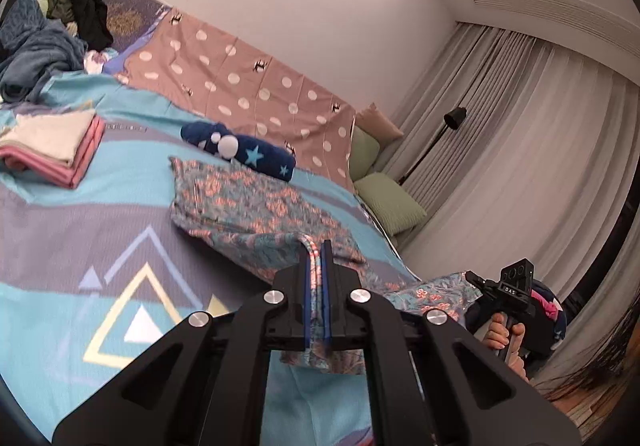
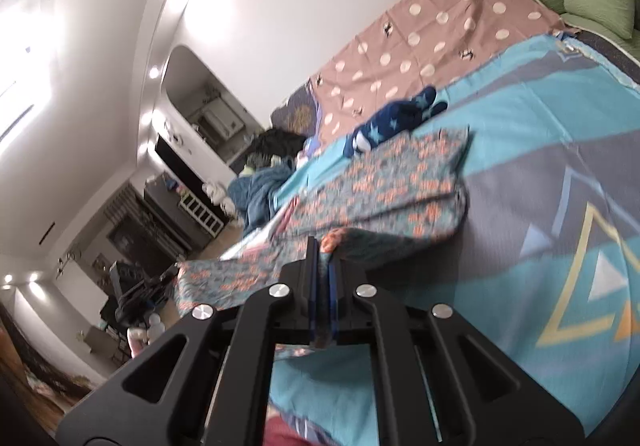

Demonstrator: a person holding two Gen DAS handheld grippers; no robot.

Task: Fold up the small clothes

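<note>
A floral teal-and-orange garment (image 1: 248, 206) lies spread on the bed, its near edge lifted. My left gripper (image 1: 317, 250) is shut on that near edge, with cloth hanging between the jaws. The right gripper (image 1: 486, 286) shows at the right in the left wrist view, holding another corner of the same garment. In the right wrist view the right gripper (image 2: 325, 246) is shut on the garment (image 2: 392, 182), which stretches away across the bed.
A folded pink and cream stack (image 1: 52, 150) lies at the left. A navy starred item (image 1: 240, 150) lies beyond the garment. A heap of unfolded clothes (image 1: 44, 34) sits at the far left. Green pillows (image 1: 388, 202) and curtains are at the right.
</note>
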